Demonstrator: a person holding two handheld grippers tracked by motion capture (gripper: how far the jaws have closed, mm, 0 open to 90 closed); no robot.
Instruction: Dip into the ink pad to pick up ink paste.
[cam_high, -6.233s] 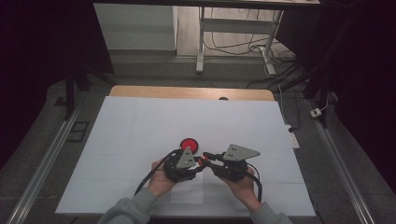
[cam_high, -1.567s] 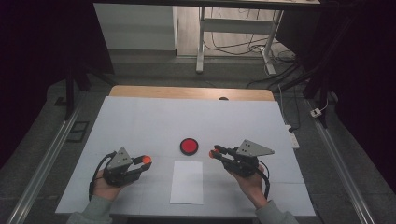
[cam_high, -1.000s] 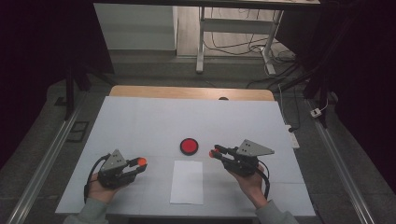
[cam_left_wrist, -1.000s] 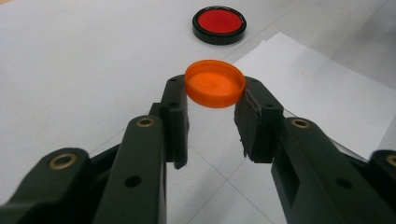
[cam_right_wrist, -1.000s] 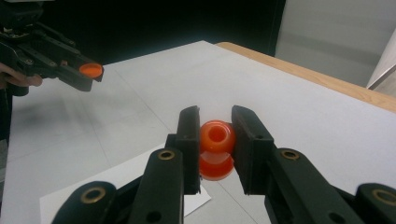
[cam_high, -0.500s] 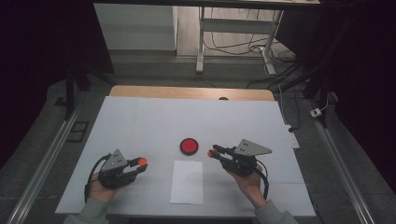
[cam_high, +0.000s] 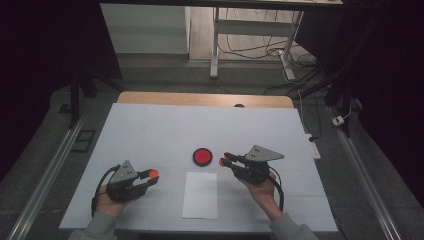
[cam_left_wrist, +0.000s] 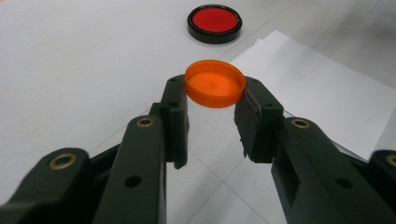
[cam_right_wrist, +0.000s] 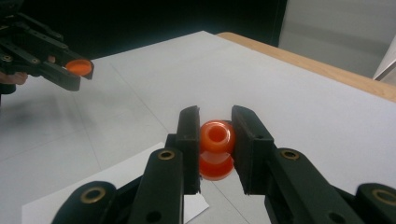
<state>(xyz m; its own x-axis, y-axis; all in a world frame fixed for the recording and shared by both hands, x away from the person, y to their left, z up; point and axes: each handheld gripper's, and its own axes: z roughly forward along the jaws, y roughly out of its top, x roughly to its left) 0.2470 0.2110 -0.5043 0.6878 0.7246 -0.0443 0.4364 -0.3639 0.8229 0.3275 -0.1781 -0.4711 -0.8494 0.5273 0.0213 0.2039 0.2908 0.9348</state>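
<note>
So the stamp looks to have been pulled apart: an orange cap (cam_left_wrist: 215, 83) is pinched between the jaws of the left gripper (cam_high: 148, 177), right at their tips, and the orange stamp body (cam_right_wrist: 216, 148) is clamped upright between the jaws of the right gripper (cam_high: 223, 161), open end facing out past the tips. Both sets of jaws are closed on their pieces, nothing loose.

Step in hand, as a guess: inking. A red ink pad (cam_high: 202, 156) is sat on the counter (cam_high: 150, 125) just ahead of the right jaws, and a bit beyond and to the right of the left jaws' tips. A white sheet of paper (cam_high: 200, 194) is laid between the two grippers, nearer the person.

Next move would probably call for the stamp body to be tipped face-down and pressed onto the pad, then carried over the paper. The cap only needs to be kept out of the way.

Both hands are held low over the counter, well apart, with the jaws pointed inward toward each other, roughly level.
</note>
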